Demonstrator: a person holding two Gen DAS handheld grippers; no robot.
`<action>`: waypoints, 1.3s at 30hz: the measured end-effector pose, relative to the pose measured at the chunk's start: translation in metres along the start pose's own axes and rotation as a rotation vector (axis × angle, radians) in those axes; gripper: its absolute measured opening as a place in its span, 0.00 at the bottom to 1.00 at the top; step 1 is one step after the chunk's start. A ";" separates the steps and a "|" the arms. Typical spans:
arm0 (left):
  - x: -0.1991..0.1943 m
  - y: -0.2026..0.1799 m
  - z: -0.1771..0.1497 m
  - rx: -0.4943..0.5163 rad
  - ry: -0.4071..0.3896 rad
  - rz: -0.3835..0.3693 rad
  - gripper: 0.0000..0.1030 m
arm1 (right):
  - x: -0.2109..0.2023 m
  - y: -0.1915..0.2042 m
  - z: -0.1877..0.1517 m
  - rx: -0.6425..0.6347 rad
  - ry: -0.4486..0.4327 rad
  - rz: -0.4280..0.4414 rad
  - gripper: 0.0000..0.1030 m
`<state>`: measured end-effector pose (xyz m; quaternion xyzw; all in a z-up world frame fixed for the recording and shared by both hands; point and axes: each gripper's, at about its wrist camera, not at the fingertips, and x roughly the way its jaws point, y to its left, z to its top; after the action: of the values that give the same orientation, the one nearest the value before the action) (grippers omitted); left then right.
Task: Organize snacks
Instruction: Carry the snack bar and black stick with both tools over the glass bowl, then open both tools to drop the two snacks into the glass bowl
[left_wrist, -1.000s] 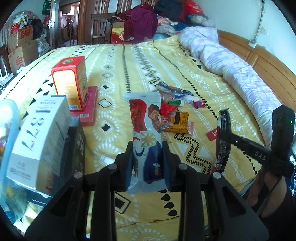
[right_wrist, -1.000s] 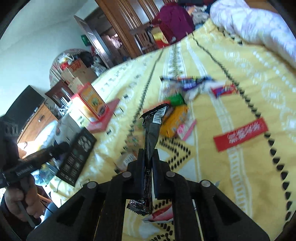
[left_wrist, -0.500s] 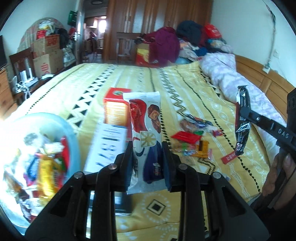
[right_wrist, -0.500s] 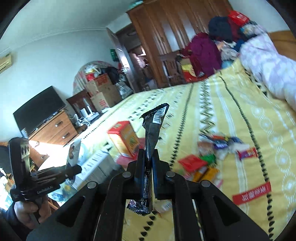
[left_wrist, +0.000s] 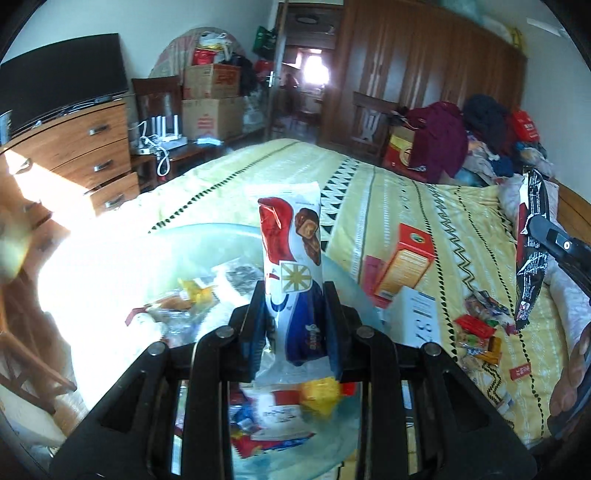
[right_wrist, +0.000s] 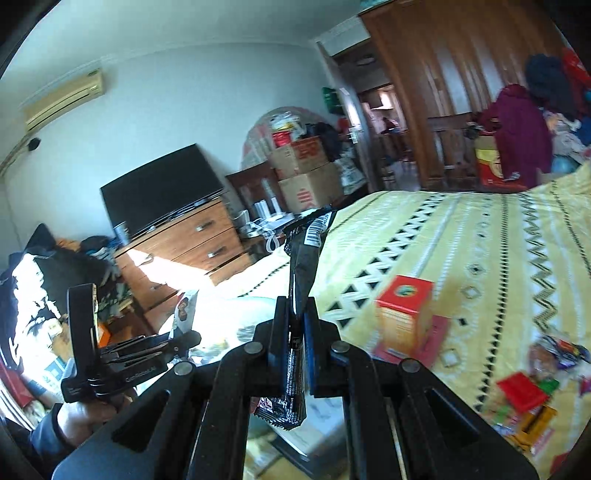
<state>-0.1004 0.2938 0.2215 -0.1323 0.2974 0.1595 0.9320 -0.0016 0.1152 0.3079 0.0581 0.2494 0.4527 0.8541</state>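
My left gripper (left_wrist: 295, 314) has its jaws clamped on a white, red and blue snack packet (left_wrist: 293, 266), held upright above the pale blue bin (left_wrist: 343, 273) that already holds a heap of wrapped snacks. My right gripper (right_wrist: 295, 328) pinches a black wrapper (right_wrist: 301, 266) in nearly closed jaws. I judge the job partly done: both packets are not yet dropped, and a scatter of loose snacks (left_wrist: 476, 332) lies on the bed (left_wrist: 424, 206) beside an orange box (left_wrist: 404, 264).
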 end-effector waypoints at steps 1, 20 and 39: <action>-0.001 0.007 -0.002 -0.011 0.002 0.017 0.28 | 0.014 0.013 0.002 -0.011 0.015 0.025 0.09; 0.014 0.069 -0.023 -0.067 0.053 0.094 0.28 | 0.137 0.117 -0.031 -0.103 0.212 0.161 0.09; 0.024 0.089 -0.031 -0.088 0.113 0.101 0.28 | 0.172 0.124 -0.045 -0.110 0.287 0.153 0.11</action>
<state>-0.1313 0.3692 0.1692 -0.1667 0.3485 0.2112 0.8979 -0.0350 0.3197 0.2453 -0.0353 0.3385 0.5329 0.7747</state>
